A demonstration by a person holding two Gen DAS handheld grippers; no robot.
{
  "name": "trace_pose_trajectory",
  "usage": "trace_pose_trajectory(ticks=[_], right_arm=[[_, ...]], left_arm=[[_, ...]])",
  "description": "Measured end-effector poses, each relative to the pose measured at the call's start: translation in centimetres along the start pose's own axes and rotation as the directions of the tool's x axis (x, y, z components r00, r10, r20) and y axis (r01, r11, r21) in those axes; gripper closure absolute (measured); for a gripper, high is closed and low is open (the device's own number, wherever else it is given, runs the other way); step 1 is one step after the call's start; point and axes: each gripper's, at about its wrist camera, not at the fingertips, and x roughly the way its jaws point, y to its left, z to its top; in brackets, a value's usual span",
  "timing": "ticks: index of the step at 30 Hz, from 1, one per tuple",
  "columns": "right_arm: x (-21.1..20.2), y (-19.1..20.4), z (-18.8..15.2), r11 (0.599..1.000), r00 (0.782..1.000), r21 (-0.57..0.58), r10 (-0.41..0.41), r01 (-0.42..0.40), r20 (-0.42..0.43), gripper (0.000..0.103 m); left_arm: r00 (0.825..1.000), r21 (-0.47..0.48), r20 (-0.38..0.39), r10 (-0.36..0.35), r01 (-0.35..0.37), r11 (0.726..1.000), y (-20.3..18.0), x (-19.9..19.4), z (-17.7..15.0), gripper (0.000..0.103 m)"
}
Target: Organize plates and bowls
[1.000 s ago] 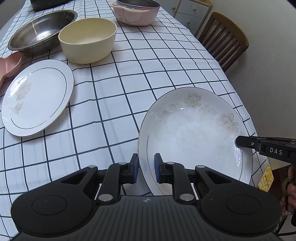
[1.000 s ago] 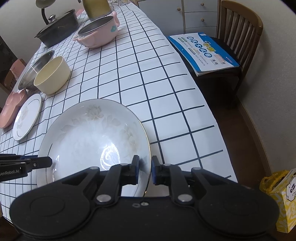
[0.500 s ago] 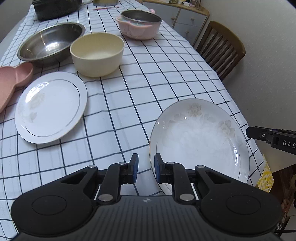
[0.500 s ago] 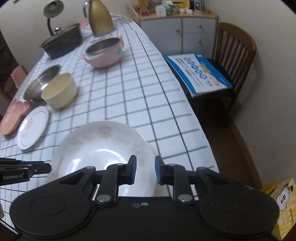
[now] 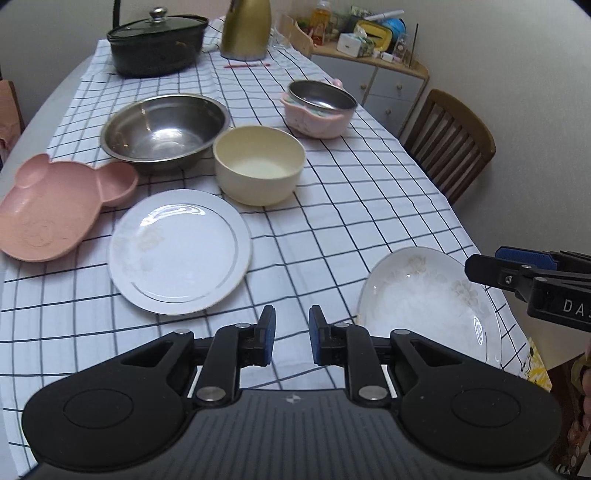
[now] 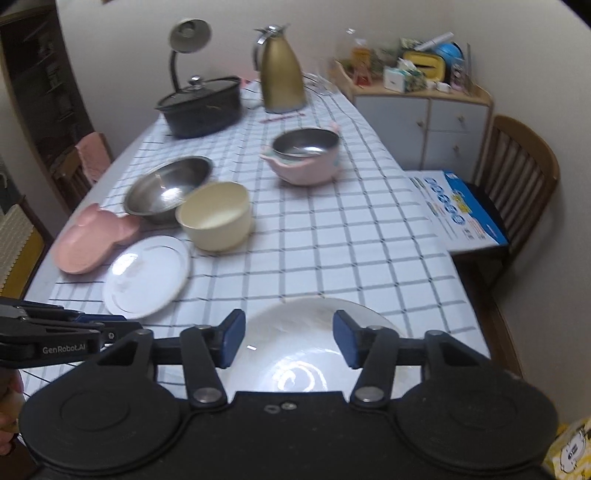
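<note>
Left wrist view: the left gripper (image 5: 289,334) is spread and empty; the floral deep plate (image 5: 424,306) lies just right of it at the table's near right corner, and the flat plate (image 5: 180,251) sits well left of that plate.

Right wrist view: the right gripper (image 6: 289,341), spread wide with nothing between its 2 fingers, hangs directly over the deep plate's near rim, so it looks the nearer.

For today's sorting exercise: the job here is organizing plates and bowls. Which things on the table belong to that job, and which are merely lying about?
Belonging to the job:
floral plate
gold-rimmed plate
pink bear-shaped dish
cream bowl
steel bowl
pink bowl with steel insert

Just lying about:
black lidded pot
gold jug
pink pen
desk lamp
</note>
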Motion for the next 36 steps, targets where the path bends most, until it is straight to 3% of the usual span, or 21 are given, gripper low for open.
trace_pose_trajectory(ticks=[2,4,6,12,16,23,36], right_arm=[[0.1,1.2,0.4,1.0,1.0,-0.014,0.009,-0.009,0.015,0.042],[0.1,2.4,0.8,0.999,0.999,-0.028,0.019,-0.018,0.033,0.038],[0.0,3.7,1.1,0.999,0.999,-0.045,0.025,-0.022,0.048,0.034],[0.4,7.0,2.0,0.996,0.997,-0.085,0.036,-0.03,0.068,0.021],[1.0,9.2,2.6,0.993,0.997,-0.115,0.034,-0.026,0.073,0.01],[2.9,12.1,3.3,0.988,0.996,-0.153,-0.012,0.026,0.09,0.0],[9.3,14.2,4.3,0.978,0.996,-0.192,-0.08,0.083,0.026,0.0]], left_arm=[[1.0,-0.014,0.018,0.007,-0.007,1.0,1.1,-0.7,0.0,0.074],[0.999,-0.027,0.043,0.019,-0.017,0.999,2.2,-1.5,-0.1,0.055],[0.997,-0.042,0.074,0.028,-0.025,0.999,3.2,-2.3,0.0,0.045],[0.992,-0.063,0.116,0.054,-0.047,0.997,6.2,-3.8,0.4,0.044],[0.984,-0.083,0.155,0.089,-0.077,0.994,8.1,-4.5,0.7,0.029],[0.973,-0.11,0.18,0.146,-0.128,0.986,10.6,-4.5,1.3,0.026],[0.968,-0.119,0.124,0.218,-0.203,0.972,14.3,-0.5,2.5,0.026]])
